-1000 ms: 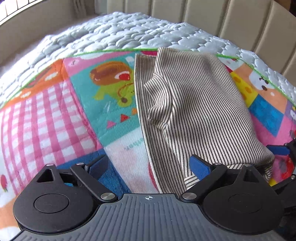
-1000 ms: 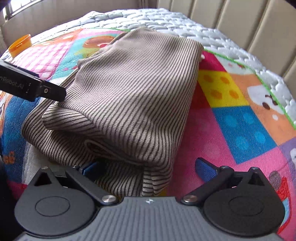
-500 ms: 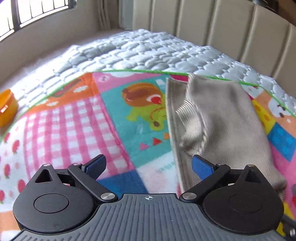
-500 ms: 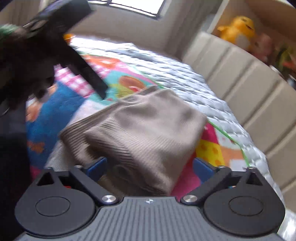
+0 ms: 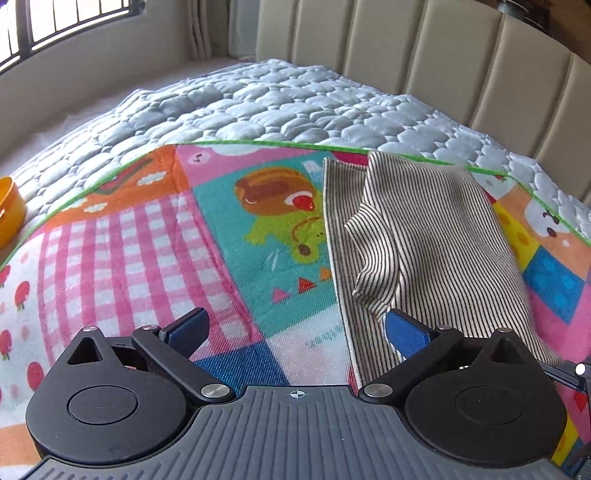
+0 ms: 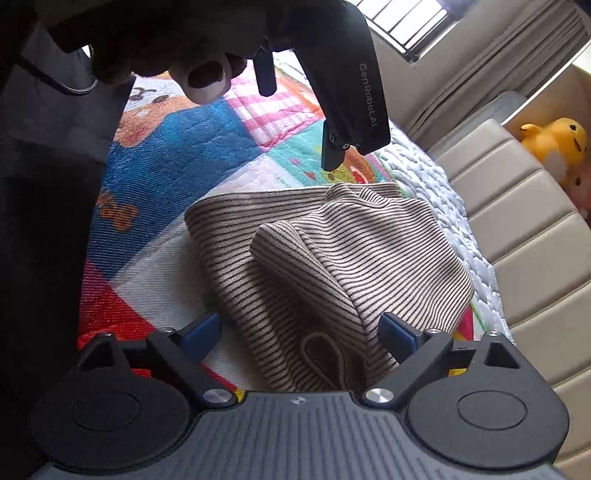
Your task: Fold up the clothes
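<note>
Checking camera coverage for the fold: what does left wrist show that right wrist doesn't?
Left wrist only: an orange container at the left edge of the quilted bed, and its own left gripper, open, with only the mat between the pads.

Right wrist only: a yellow plush toy on a shelf, the hand holding the left gripper from outside, and the right gripper, jaws opening around the garment's near end.

Both: the striped garment folded on the colourful play mat, the padded headboard and the window.
</note>
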The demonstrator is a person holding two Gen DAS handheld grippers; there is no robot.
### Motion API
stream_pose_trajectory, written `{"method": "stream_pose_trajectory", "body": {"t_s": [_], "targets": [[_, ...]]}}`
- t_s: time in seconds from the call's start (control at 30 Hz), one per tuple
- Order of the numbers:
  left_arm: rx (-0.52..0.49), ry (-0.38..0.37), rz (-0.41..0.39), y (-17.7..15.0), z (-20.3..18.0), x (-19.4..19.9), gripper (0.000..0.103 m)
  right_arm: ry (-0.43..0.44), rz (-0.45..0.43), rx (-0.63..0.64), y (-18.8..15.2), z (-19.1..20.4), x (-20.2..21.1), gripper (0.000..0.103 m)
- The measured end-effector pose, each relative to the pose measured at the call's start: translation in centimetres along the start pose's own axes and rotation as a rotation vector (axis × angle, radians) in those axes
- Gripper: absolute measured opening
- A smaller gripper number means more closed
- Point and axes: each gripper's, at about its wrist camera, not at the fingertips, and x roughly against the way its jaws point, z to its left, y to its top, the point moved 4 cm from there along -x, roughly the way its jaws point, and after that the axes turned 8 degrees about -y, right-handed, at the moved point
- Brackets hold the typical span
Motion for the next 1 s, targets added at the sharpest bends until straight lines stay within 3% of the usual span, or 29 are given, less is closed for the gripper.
{"method": "stream_pose_trajectory", "body": {"t_s": [0.07, 0.13, 0.27, 0.4, 0.53, 0.6, 0.77, 0.9, 1.0], "targets": [[0.000, -0.008, 0.001, 0.0, -0.1, 0.0, 0.103, -0.026, 0.003, -0.039, 0.0, -0.7, -0.6, 0.094], [-0.008, -0.017, 0.000, 0.0, -0.2, 0.0, 0.103, -0.043, 0.013, -0.099, -0.1, -1.6, -1.1, 0.083], [-0.039, -0.033, -0.001, 0.0, -0.7, 0.2, 0.103, 0.086, 0.136, -0.563, -1.5, -7.2, -2.8, 0.080], [-0.081, -0.110, -0.018, 0.6, -0.8, 1.2, 0.103, 0.193, 0.216, -0.858, -3.7, -9.7, -4.0, 0.080], [-0.192, -0.325, -0.025, 0.2, -2.8, 2.9, 0.103, 0.223, 0.237, -0.928, -4.0, -9.8, -4.4, 0.081], [-0.291, -0.357, -0.008, -0.7, -4.5, 3.0, 0.103, 0.230, 0.242, -0.955, -4.3, -9.8, -4.6, 0.081], [-0.508, -0.265, 0.066, -3.4, -7.1, 1.0, 0.103, 0.219, 0.243, -0.938, -4.5, -9.8, -4.6, 0.082], [-0.543, -0.158, 0.123, -4.0, -6.8, -1.8, 0.103, 0.127, 0.227, -0.732, -3.2, -8.2, -4.0, 0.086], [-0.540, -0.173, 0.135, -4.1, -6.4, -2.0, 0.103, 0.090, 0.204, -0.705, -2.8, -8.3, -3.5, 0.086]]}}
